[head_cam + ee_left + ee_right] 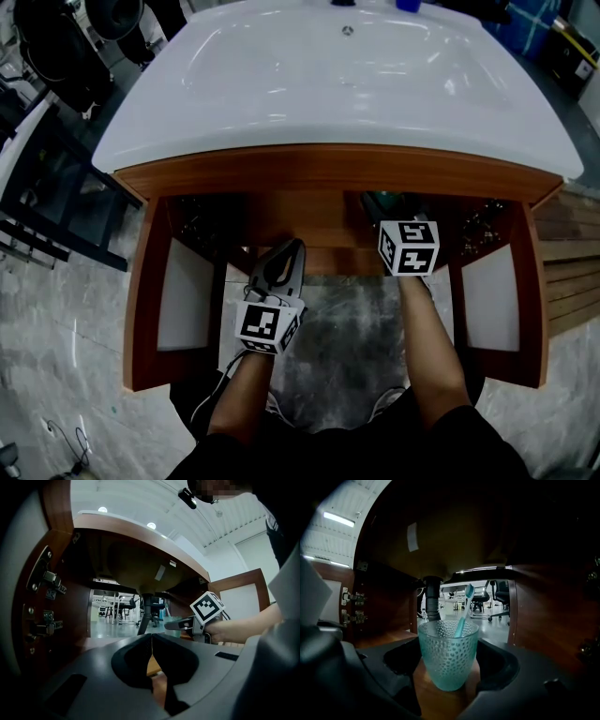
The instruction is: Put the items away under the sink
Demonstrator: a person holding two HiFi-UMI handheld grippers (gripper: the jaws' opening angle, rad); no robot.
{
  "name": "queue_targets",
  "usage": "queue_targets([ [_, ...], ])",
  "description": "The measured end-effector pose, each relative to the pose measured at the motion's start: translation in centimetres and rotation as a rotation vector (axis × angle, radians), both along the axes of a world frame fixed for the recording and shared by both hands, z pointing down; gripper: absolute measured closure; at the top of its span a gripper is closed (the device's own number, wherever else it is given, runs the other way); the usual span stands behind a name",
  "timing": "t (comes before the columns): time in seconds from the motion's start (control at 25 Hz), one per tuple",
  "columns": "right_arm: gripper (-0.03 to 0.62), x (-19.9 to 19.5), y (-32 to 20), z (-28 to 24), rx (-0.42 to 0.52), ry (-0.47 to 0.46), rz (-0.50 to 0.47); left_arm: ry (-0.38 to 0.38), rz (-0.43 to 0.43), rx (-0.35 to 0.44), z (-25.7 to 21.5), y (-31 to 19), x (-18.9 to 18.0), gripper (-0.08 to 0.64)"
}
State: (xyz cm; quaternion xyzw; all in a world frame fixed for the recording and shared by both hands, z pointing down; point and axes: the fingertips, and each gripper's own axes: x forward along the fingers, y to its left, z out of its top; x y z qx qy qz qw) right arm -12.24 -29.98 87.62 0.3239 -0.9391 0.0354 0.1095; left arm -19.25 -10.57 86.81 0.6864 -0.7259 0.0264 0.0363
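A teal dimpled cup (447, 653) holding a teal toothbrush (464, 609) stands upright between the jaws of my right gripper (449, 663). The jaws are closed against its sides and its base is at the wooden cabinet floor (436, 700). In the head view the right gripper (392, 216) reaches into the open cabinet under the white sink (337, 84), and a bit of the cup (379, 200) shows ahead of it. My left gripper (286, 258) hangs at the cabinet's front, left of centre. It is shut, its jaws (151, 644) meeting with nothing between them.
Both cabinet doors stand open, the left door (183, 295) and the right door (492, 300). A dark drain pipe (433, 599) drops from the basin's underside at the middle of the cabinet. Hinges (47, 581) sit on the left wall. The person's legs fill the floor in front.
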Motion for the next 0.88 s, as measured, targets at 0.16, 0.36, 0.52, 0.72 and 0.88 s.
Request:
queue_targets([
  [0.16, 0.222, -0.2, 0.0, 0.5, -0.025, 0.008, -0.014, 0.008, -0.016, -0.015, 0.1, -0.2, -0.1, 0.537],
  [0.36, 0.199, 1.6, 1.2, -0.7, -0.017, -0.045, 0.013, 0.03, -0.029, -0.029, 0.7, 0.0, -0.6, 0.537],
  [0.52, 0.201, 4.2, 4.5, -2.4, 0.0, -0.08, 0.008, 0.058, -0.025, -0.024, -0.1, 0.4, -0.4, 0.537],
  [0.72, 0.263, 6.8, 9.7, -6.4, 0.021, -0.085, 0.002, 0.073, -0.082, -0.092, -2.8, 1.9, 0.8, 0.537],
  [0.88, 0.485, 8.7, 12.9, -11.6, 0.022, -0.027, 0.02, 0.123, -0.097, -0.139, -8.5, 3.8, 2.2, 0.537],
])
